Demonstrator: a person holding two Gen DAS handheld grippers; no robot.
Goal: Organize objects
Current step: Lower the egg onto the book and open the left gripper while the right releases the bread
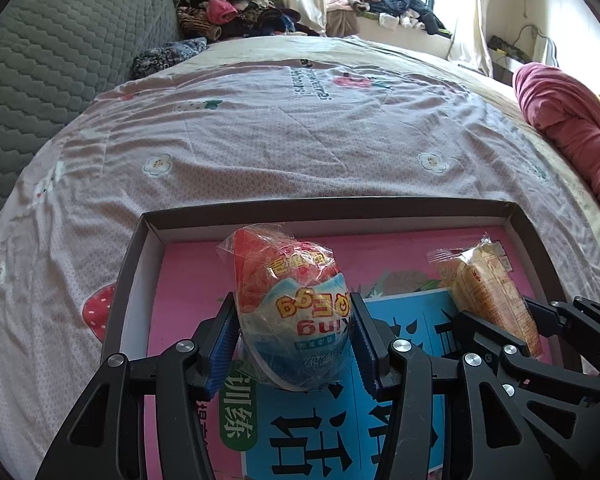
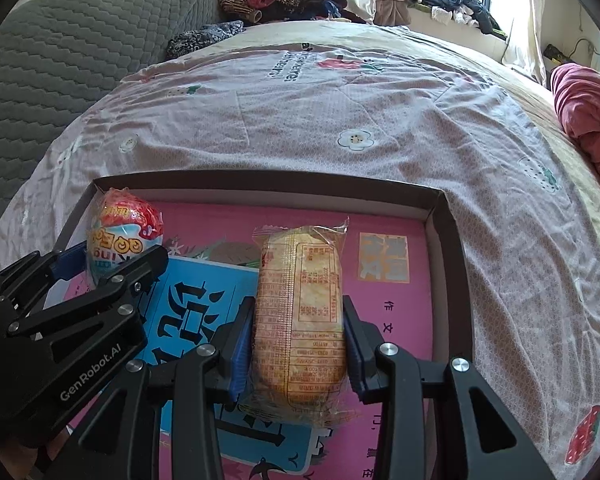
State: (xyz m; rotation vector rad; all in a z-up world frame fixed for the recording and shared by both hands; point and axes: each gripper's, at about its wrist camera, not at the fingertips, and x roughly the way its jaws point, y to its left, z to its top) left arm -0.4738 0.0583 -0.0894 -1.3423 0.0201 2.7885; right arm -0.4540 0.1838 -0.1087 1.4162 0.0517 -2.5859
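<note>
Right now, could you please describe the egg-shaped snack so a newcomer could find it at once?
On the bed sits a shallow cardboard box lined with pink and blue books. The wrapped egg is at its left side, between the left gripper pads. Unlike the flat, yellowish cracker pack beside it, it is rounded, red above and blue-white below.

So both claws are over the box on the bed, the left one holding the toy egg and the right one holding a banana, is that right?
Not quite. The right claw holds a wrapped rice cracker packet, not a banana; the right wrist view shows it. The rest stands: the left claw holds the toy egg, both over the box on the bed.
</note>
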